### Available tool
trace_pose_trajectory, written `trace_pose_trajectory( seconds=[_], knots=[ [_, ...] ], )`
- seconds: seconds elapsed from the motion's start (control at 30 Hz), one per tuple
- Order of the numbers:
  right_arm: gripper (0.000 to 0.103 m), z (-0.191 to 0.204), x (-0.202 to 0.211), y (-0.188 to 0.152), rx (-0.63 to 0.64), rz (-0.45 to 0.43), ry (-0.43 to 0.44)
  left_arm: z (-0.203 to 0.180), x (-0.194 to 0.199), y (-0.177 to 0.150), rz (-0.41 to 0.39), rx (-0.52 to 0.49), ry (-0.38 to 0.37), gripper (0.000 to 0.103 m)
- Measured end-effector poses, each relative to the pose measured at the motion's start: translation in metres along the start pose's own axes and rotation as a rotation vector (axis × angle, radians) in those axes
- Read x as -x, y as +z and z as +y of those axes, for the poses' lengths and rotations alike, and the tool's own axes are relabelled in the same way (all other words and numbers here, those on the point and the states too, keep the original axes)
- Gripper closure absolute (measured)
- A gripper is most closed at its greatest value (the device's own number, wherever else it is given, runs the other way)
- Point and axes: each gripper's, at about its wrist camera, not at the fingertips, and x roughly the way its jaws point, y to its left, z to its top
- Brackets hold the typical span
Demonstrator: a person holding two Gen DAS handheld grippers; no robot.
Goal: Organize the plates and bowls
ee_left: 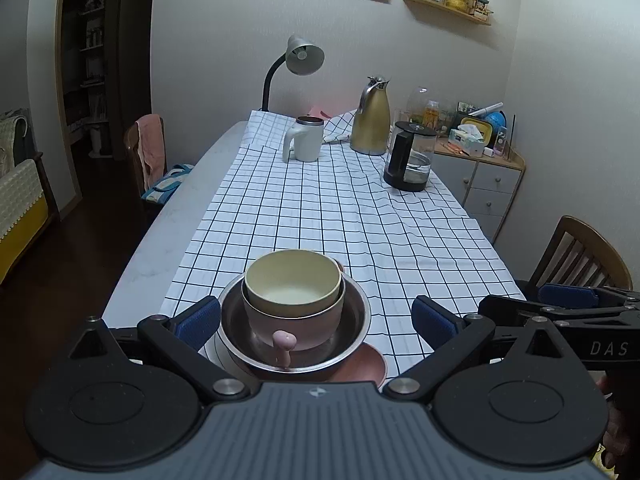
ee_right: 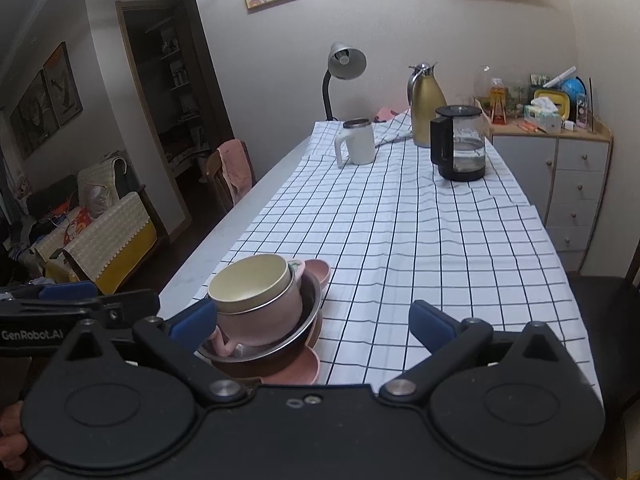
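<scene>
At the lower middle of the left view, the cream bowl [ee_left: 294, 280] sits nested in the pink cup [ee_left: 294, 322], steel bowl [ee_left: 352, 320] and pink plate [ee_left: 366, 364] on the counter [ee_left: 160, 240]. Both left tongs [ee_left: 316, 320] and right tongs [ee_right: 312, 320] are spread, empty. Stacking looks finished; next, probably lift the pile.

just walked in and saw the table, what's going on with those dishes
A person holds a two-finger gripper in each hand over a checked tablecloth. The dishes stand nested in one stack: a cream bowl inside a pink handled bowl, inside a steel bowl, on a pink plate. The left gripper is open around the stack, gripping nothing. The right gripper is open beside it, empty.
</scene>
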Motion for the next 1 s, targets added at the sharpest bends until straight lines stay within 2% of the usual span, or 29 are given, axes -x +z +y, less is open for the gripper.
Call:
trace_pose_trajectory(
  seconds=[0.5,1.0],
  knots=[
    [0.000,0.006,-0.004,0.002,0.020,0.005,0.004,0.004,-0.005,0.002,0.014,0.006,-0.008,0.001],
    [0.000,0.011,-0.017,0.006,0.018,0.041,-0.003,0.012,-0.023,0.005,0.061,0.011,-0.021,0.001]
  ],
)
